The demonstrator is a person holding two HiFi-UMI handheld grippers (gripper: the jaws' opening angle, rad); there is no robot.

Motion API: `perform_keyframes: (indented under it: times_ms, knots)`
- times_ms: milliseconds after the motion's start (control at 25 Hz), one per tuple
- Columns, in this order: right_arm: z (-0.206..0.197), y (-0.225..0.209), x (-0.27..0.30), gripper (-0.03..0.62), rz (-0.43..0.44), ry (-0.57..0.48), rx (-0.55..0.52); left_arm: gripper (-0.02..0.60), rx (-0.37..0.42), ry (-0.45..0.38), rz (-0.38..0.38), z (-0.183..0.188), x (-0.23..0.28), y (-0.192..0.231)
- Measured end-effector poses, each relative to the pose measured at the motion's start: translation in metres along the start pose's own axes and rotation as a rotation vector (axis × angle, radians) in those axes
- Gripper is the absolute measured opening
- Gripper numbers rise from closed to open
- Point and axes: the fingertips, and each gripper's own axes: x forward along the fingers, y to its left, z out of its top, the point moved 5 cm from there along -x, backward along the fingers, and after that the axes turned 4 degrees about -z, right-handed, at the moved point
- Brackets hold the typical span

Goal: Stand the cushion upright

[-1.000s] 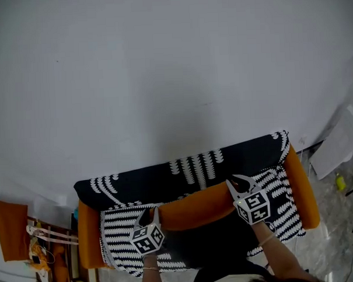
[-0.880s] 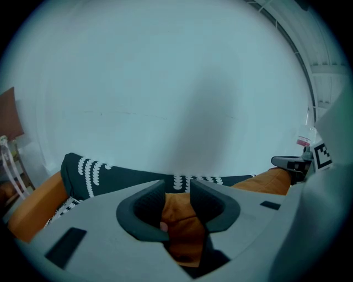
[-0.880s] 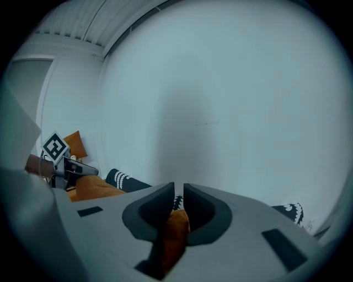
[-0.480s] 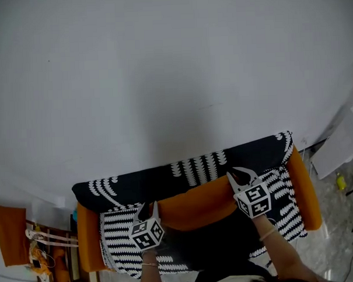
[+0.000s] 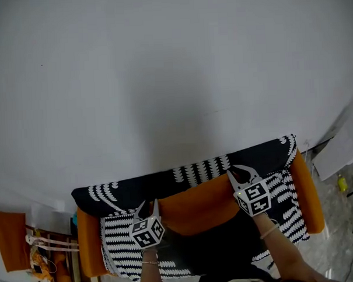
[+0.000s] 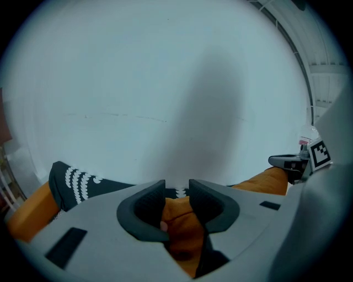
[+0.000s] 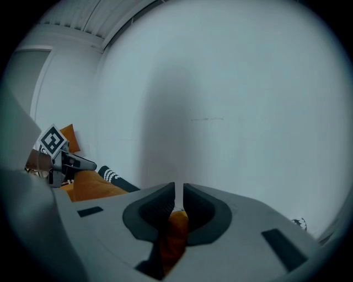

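Note:
An orange cushion (image 5: 197,203) stands on its long edge on a sofa, close to the black-and-white patterned backrest (image 5: 184,172). My left gripper (image 5: 146,207) is shut on the cushion's top left edge; in the left gripper view orange fabric (image 6: 177,220) fills the gap between the pads. My right gripper (image 5: 243,176) is shut on the top right edge, where a thin fold of orange cushion fabric (image 7: 175,231) sits pinched between nearly closed jaws. Each gripper appears in the other's view, the right gripper (image 6: 295,162) far right and the left gripper (image 7: 69,162) far left.
The sofa has orange armrests (image 5: 305,184) and a black-and-white striped seat cover (image 5: 119,239). A plain white wall (image 5: 162,79) rises right behind the backrest. An orange side piece with straps (image 5: 17,244) stands at the left; papers (image 5: 340,148) lie on the floor at the right.
Both grippers have carried the cushion's top edge toward the backrest and wall, so the cushion stands closer to the backrest. The grips are unchanged.

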Motion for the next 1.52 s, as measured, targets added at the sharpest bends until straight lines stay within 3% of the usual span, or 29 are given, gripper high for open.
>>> perform_keyframes:
  times_ms: [680,1520]
  knots:
    - [0.012,-0.011,0.055,0.067,-0.008,0.025,-0.074,0.135,0.042,0.007,0.015,0.022,0.063,0.022]
    - [0.008,-0.016,0.121,0.063,-0.008,0.092,-0.148,0.129,0.06,0.087,0.002,0.039,0.134,0.05]
